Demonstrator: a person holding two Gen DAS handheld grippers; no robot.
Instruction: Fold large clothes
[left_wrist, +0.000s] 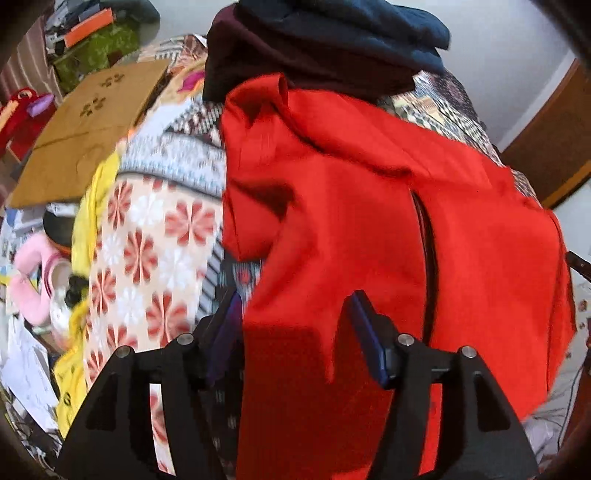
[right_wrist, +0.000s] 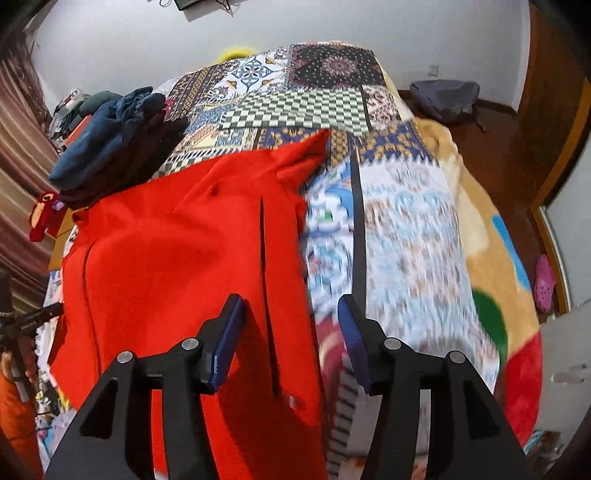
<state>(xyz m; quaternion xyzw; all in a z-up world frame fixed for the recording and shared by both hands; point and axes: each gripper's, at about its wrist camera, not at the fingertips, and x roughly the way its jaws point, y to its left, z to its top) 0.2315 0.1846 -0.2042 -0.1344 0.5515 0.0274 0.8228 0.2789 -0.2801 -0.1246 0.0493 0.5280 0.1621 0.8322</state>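
Red garment (left_wrist: 351, 221) lies spread on the bed (right_wrist: 406, 229), on the patchwork cover, with a dark pile (right_wrist: 110, 147) of clothes by its far corner. Both my claws are apart and hold nothing. Left claw (left_wrist: 295, 325) hangs over the garment's near left edge, cloth showing between its fingers. Right claw (right_wrist: 291, 325) straddles the near right edge, left finger over red, right finger over the cover. Step in hand, as I judge it: lining up the grab before a fold; garment not yet folded, though a flap seems turned over at the far corner. Frames are motion-blurred, so I can't tell if the fingers touch the cloth. Next move calls for dropping both claws onto the near edge, pinching one layer each, then carrying it toward the far edge evenly.
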